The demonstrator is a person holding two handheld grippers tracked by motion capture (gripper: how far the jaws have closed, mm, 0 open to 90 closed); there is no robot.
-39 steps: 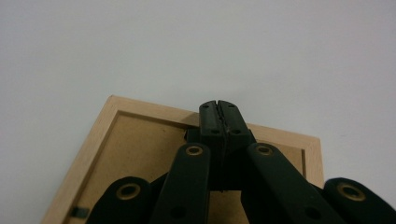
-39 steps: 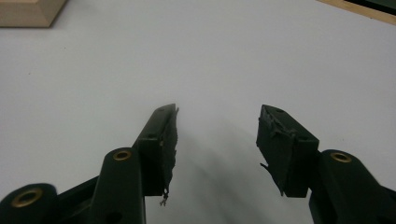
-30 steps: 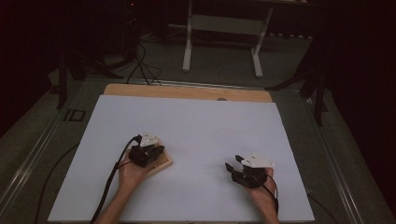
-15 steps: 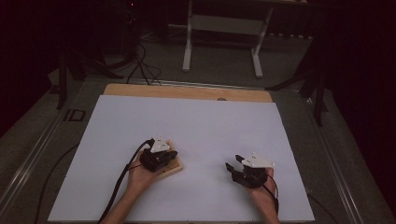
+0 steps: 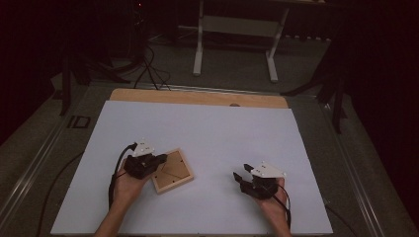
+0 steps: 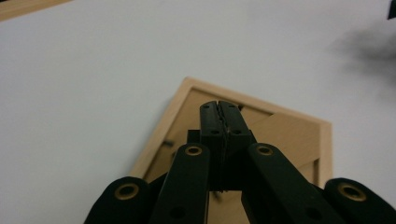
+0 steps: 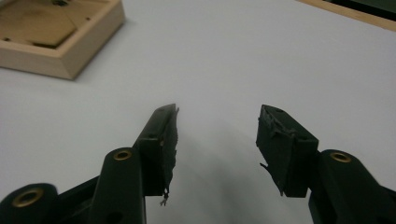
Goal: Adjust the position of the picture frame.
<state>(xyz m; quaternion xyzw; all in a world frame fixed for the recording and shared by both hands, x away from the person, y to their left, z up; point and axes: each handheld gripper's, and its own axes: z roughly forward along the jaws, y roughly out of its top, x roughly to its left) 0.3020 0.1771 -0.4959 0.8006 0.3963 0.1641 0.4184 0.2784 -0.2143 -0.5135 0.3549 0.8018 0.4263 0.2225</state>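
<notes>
Lying flat on the white table [image 5: 207, 133] at its near left, turned corner-forward with no long axis — square wooden tray [image 5: 172, 170], left gripper [image 5: 157, 160] pressed closed over it; right gripper [image 5: 239, 177] well apart, jaws spread, empty.

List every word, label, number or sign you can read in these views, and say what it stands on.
No readable text.
Grey plate on the left gripper: small dark marks, too small to read.
Grey plate on the right gripper: the same, unreadable.
Dark rectangular outline on the table edge beside the white sheet: a shape, no letters legible.
Wooden tray: no markings.
</notes>
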